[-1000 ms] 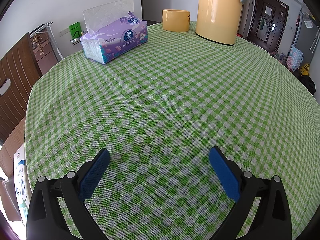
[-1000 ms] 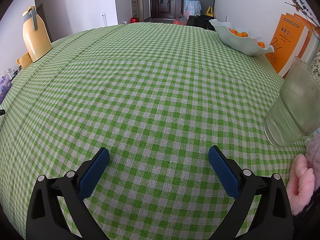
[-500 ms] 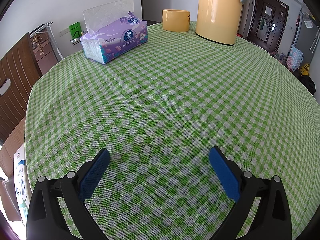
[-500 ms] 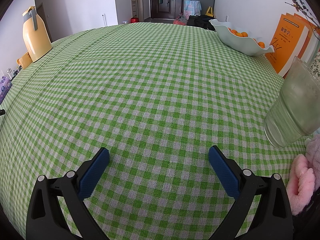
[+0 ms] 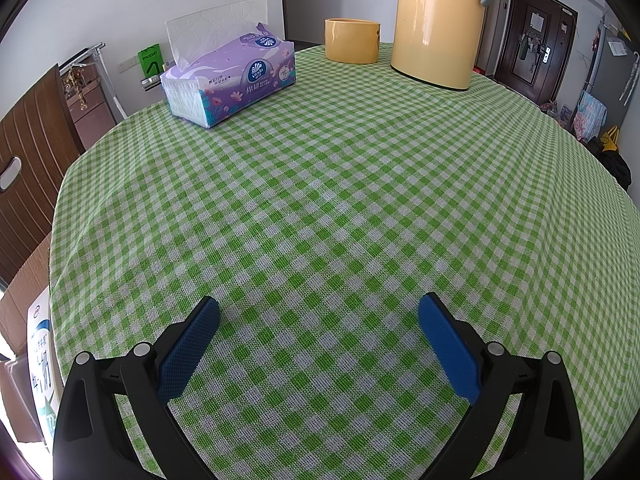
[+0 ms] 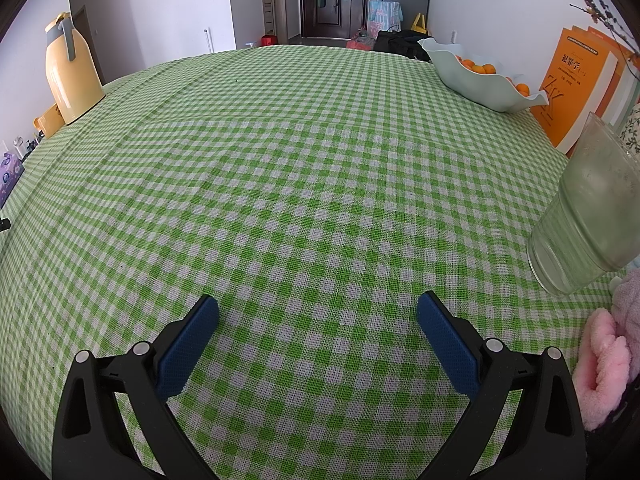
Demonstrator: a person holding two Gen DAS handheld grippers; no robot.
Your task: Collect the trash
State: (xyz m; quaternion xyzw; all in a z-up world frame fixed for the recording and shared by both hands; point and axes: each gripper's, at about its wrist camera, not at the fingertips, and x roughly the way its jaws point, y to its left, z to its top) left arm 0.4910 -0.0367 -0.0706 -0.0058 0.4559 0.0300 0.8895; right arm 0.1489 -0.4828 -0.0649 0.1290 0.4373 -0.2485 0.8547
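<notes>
My left gripper (image 5: 319,312) is open just above the green checked tablecloth (image 5: 340,184), its blue pads wide apart with only cloth between them. My right gripper (image 6: 318,312) is open the same way over the tablecloth (image 6: 304,168). No loose scrap or wrapper shows on the cloth in either view. A purple tissue pack (image 5: 230,78) with a white sheet sticking up lies at the far left of the left wrist view, well beyond the left gripper.
A yellow thermos jug (image 5: 436,20) and a yellow cup (image 5: 352,40) stand at the far edge. A frosted glass (image 6: 588,216), pink fluffy fabric (image 6: 604,364), orange books (image 6: 576,88) and a fruit bowl (image 6: 484,76) line the right side. A brown chair (image 5: 24,160) and a carton (image 5: 28,340) sit left of the table.
</notes>
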